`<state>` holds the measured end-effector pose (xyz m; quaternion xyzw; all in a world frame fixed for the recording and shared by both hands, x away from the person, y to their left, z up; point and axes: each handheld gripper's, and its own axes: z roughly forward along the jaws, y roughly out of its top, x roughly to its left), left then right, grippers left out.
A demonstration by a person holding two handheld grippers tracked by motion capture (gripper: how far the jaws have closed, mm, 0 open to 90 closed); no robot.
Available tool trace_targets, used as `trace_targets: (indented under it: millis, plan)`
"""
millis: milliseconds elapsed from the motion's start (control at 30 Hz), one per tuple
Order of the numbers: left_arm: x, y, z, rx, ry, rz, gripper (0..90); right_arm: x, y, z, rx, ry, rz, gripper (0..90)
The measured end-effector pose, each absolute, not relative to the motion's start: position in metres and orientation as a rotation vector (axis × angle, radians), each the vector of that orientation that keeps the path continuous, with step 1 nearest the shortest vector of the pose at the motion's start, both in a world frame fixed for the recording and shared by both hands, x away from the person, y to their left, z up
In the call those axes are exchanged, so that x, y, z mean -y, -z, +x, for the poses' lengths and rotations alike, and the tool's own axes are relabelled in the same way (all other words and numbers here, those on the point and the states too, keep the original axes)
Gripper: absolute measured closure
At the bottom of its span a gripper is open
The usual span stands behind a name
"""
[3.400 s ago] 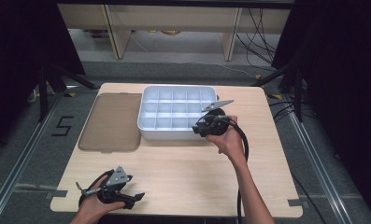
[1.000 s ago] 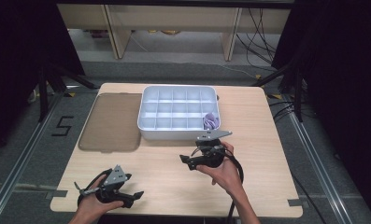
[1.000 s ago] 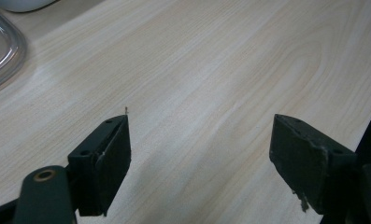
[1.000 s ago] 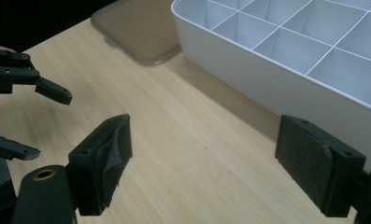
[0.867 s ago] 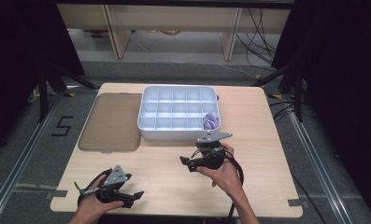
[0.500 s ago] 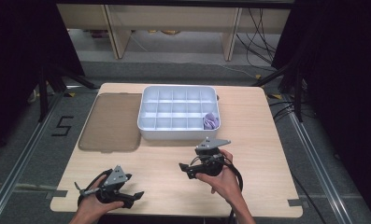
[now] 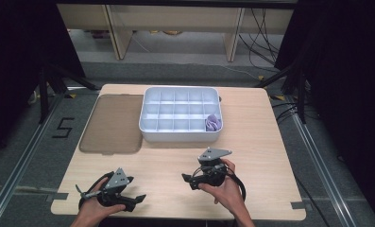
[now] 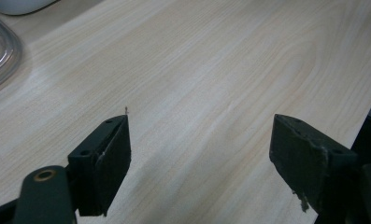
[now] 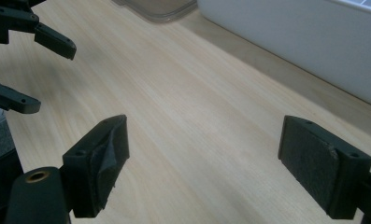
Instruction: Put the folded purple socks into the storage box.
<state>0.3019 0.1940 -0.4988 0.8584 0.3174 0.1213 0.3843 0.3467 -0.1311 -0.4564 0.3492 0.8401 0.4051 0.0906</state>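
Observation:
A white compartment tray (image 7: 179,135) stands at the middle back of the wooden table, and a small purple thing (image 7: 213,123) lies in its front right compartment. My right gripper (image 7: 189,182) is near the table's front, right of centre, pointing left. Its jaws stand wide open over bare wood (image 9: 202,135), with the tray's white wall (image 9: 304,37) off to their right. My left gripper (image 7: 135,202) rests at the front left, also open with nothing between its jaws (image 8: 199,126). The right gripper view shows the left gripper (image 9: 54,79) farther off at the upper left.
A brownish see-through lid (image 7: 112,124) lies flat to the left of the tray; its rim shows in the left gripper view (image 8: 1,51) and the right gripper view (image 9: 160,7). Black cables trail from both grippers. The table's front edge is close behind both hands.
My right gripper has drawn back from the tray's front right compartment toward the table's front, leaving the purple thing there. The left gripper has stayed put.

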Motion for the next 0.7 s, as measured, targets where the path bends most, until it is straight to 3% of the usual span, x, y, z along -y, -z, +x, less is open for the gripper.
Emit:
trace_targets:
  millis: [700]
  plan:
    - [-0.191,0.499,0.299,-0.792,-0.3,2.174,20.4,0.132,0.477,0.323,-2.509,-1.167,1.026,16.6]
